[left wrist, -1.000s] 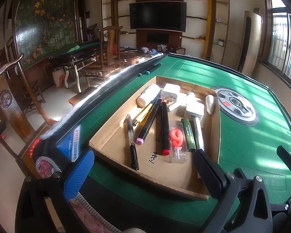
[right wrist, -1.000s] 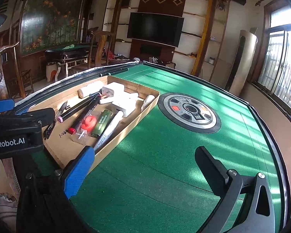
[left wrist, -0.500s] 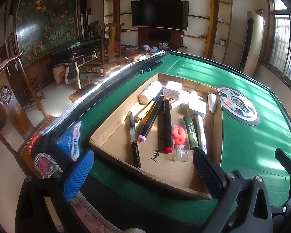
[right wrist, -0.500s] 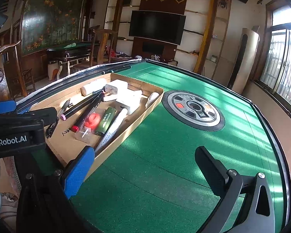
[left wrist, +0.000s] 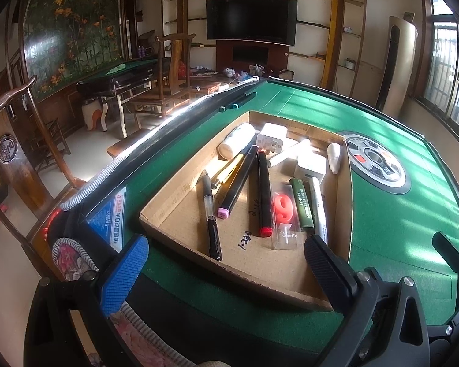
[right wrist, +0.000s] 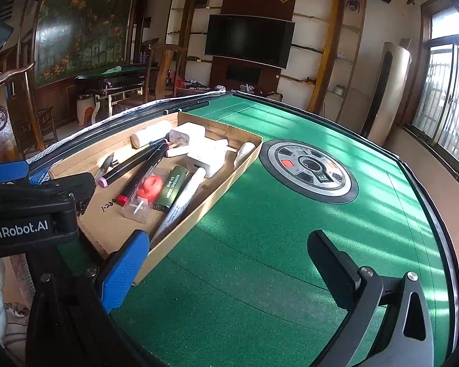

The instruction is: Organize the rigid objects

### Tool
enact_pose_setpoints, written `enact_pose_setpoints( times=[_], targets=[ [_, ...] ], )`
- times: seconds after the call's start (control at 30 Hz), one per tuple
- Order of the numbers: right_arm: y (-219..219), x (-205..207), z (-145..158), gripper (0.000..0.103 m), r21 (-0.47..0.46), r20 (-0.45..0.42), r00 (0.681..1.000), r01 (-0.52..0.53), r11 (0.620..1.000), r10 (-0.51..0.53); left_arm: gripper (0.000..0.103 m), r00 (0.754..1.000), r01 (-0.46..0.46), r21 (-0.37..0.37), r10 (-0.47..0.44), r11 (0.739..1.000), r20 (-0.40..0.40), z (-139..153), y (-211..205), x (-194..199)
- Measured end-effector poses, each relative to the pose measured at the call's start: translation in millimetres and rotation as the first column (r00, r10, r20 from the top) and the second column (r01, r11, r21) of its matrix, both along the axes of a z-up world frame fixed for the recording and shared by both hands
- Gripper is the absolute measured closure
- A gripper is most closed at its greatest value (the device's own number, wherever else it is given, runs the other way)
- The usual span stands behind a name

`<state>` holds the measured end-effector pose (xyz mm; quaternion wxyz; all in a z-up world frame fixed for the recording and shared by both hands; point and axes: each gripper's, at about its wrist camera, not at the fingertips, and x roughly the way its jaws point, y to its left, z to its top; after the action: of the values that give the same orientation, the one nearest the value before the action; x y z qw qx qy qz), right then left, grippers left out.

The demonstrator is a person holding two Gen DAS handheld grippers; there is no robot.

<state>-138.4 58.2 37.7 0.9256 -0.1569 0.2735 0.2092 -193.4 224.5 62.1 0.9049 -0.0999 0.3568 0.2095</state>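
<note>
Shallow brown cardboard tray (left wrist: 180,202) on green felt table (left wrist: 391,214) holds black red-capped marker (left wrist: 263,192): light, stiff, slick, grab mid-barrel; left gripper (left wrist: 226,270) and right gripper (right wrist: 226,255) both wide open, empty

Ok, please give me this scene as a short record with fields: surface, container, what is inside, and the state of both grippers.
surface: green felt table
container: shallow cardboard tray, lying flat on the felt
contents: markers and pens, red 9 candle in clear pack, green lighter, white charger, white tube
left gripper: jaws open, empty, facing the tray's near edge
right gripper: jaws open, empty, over bare felt beside the tray
</note>
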Motion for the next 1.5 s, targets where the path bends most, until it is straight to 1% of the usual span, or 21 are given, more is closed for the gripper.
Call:
enact_pose_setpoints(
  times=[1.13,1.37,1.5],
  targets=[
    [3.2,-5.1,-5.8,0.000,-0.004,-0.008,1.000,-0.012,1.000,0.012,0.001,1.000,-0.007,-0.042,0.006,0.999,-0.026,-3.7,9.8,2.3],
    [5.0,-9.8,-7.5,0.000,0.000,-0.013,1.000,-0.025,1.000,0.025,0.001,0.999,-0.033,-0.042,0.032,0.999,-0.042,-4.3,13.2,2.6],
    [0.9,-11.7,-2.9,0.000,0.015,-0.016,0.999,-0.033,0.999,0.033,0.001,0.998,-0.039,-0.057,0.036,0.998,-0.056,-3.4,12.0,2.9]
  ],
)
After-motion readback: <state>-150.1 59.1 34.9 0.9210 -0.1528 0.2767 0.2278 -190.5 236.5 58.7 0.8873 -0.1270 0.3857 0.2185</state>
